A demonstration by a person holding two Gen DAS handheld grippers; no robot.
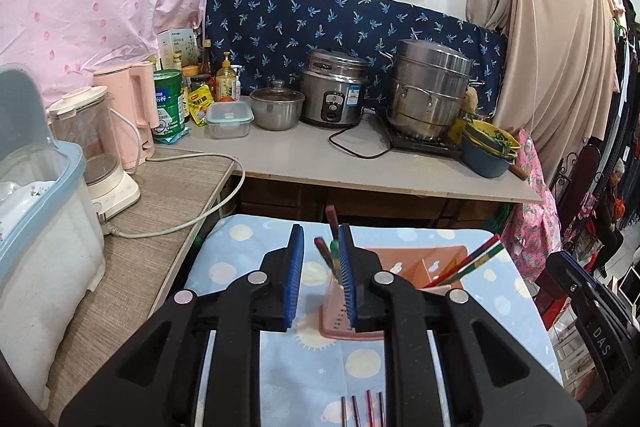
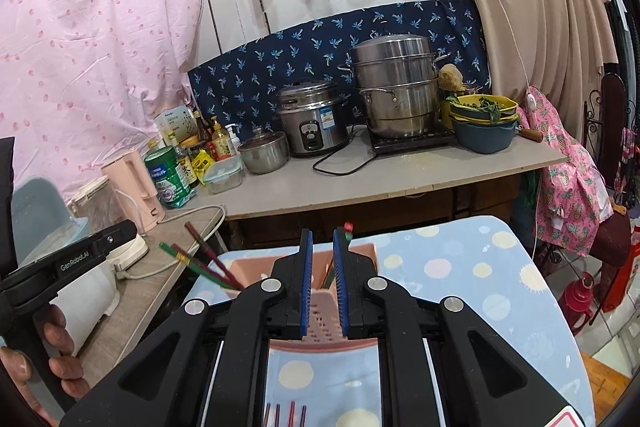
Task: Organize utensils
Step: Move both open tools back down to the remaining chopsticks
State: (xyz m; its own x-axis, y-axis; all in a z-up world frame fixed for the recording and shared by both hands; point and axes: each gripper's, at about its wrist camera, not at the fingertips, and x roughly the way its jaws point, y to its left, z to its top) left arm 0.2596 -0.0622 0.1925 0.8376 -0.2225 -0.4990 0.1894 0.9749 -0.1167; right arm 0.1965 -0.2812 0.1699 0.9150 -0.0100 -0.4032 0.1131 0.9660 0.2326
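A: Left wrist view: blue patterned table (image 1: 248,267), pink utensil holder (image 1: 416,263) on it holding chopsticks (image 1: 476,259). Left gripper (image 1: 320,279) wide, empty.

B: Right gripper (image 2: 323,283) likewise parted, empty. Risk: nudging could tip the holder.

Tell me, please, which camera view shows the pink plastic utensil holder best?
The left wrist view: the pink plastic utensil holder shows its open top and dividers beside the finger. In the right wrist view the holder sits mostly behind the right gripper.
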